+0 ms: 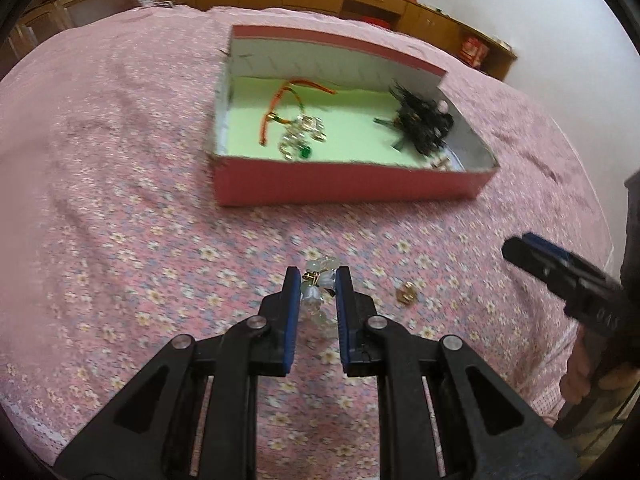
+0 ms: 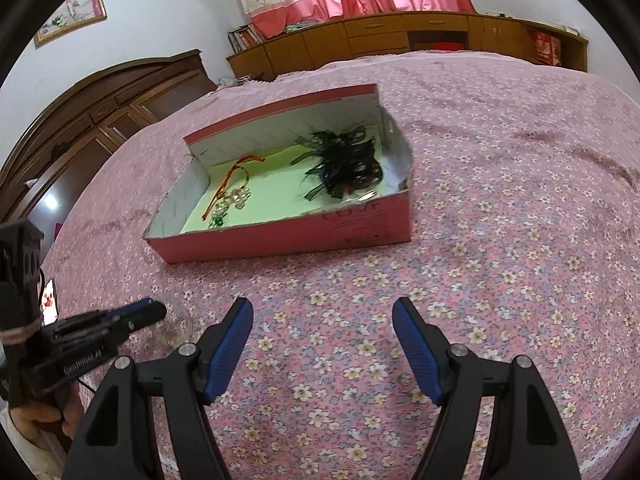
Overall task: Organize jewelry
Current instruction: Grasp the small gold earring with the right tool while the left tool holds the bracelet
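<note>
A red box [image 1: 344,184] with a pale green floor lies on the pink flowered bedspread; it also shows in the right wrist view [image 2: 288,236]. Inside it lie an orange-corded crystal necklace [image 1: 298,128] and a black feathery hair piece [image 1: 422,120]. My left gripper [image 1: 318,280] is shut on a pale bead bracelet [image 1: 316,294] just in front of the box. A small gold piece [image 1: 406,292] lies on the bedspread to its right. My right gripper [image 2: 322,312] is open and empty over the bedspread; in the left wrist view it shows at the right edge [image 1: 520,248].
A wooden cabinet [image 2: 400,40] runs along the wall behind the bed under pink curtains. A dark wooden headboard [image 2: 100,104] stands at the left. The bed edge [image 2: 600,452] is near at the lower right.
</note>
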Motion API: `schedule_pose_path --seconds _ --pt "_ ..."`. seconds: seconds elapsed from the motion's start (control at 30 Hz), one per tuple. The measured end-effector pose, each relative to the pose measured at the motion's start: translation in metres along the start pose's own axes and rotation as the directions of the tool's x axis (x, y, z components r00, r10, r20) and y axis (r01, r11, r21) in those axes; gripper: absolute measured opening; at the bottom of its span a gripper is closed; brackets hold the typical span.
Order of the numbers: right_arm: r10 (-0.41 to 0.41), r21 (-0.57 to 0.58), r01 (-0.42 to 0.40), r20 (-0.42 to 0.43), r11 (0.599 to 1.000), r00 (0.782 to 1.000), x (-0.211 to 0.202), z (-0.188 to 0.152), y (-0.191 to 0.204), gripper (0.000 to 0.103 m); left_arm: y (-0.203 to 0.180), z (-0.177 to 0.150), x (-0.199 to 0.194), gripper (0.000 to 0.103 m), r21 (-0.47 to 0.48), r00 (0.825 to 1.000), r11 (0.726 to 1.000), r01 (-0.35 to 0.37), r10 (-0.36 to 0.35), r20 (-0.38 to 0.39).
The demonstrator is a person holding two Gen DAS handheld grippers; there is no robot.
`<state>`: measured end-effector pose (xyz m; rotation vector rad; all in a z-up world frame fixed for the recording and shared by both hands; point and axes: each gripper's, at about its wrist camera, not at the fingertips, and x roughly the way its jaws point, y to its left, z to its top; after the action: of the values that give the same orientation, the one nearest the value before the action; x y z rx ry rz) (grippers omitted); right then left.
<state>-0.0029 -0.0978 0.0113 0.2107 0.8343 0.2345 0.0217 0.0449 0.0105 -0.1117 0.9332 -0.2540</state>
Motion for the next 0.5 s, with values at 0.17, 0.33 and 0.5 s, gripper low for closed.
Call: schedule_pose_path --seconds 0.17,0.33,0.5 --pt "0.018 -0.023 -0.018 -0.023 1.0 1.0 0.006 -0.004 0.012 0.075 0.003 0.001 -0.002 0.009 -0.004 0.999 1.0 -0.03 0.03 0.025" --pt "0.04 -0.045 -0.042 -0.05 0.998 0.998 0.013 -0.009 0.026 0.074 0.005 0.0 -0.003 0.009 -0.009 0.998 0.999 -0.038 0.038 0.046" --pt "0.061 -0.075 -0.067 -0.078 0.995 0.995 0.02 -0.012 0.04 0.073 0.008 -0.001 -0.001 0.009 -0.019 0.998 0.999 -0.034 0.035 0.043"
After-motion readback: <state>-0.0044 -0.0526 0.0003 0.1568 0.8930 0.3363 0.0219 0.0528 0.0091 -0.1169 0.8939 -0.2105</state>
